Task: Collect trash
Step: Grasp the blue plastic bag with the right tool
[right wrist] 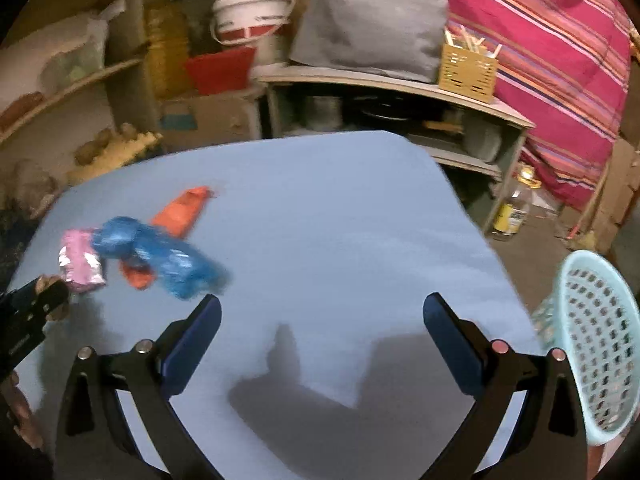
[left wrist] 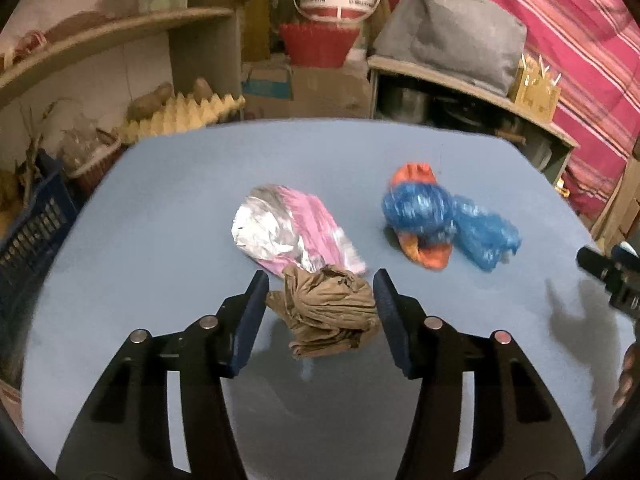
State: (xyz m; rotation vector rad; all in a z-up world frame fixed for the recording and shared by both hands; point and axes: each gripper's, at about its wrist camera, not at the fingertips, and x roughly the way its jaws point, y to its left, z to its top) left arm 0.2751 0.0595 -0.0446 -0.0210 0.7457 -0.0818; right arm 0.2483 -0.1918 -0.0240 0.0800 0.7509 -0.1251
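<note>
The left gripper [left wrist: 320,296] angles down at the blue table [left wrist: 168,208], its jaws half apart around a brown paper wad [left wrist: 326,314], pads flanking it, contact unclear. The pink foil wrapper [left wrist: 288,232] lies just beyond, the blue bag [left wrist: 440,220] farther right. The right gripper [right wrist: 322,320] hangs wide apart over bare table, a teal basket [right wrist: 596,344] beside it. No writing is legible

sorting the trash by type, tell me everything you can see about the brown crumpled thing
The brown crumpled wad looks like creased paper or thin plastic, bunched into an uneven lump. It lies on the blue table between the left hand-held gripper fingers, which flank it closely; contact is unclear. Its far edge meets the pink and silver foil wrapper.
</note>
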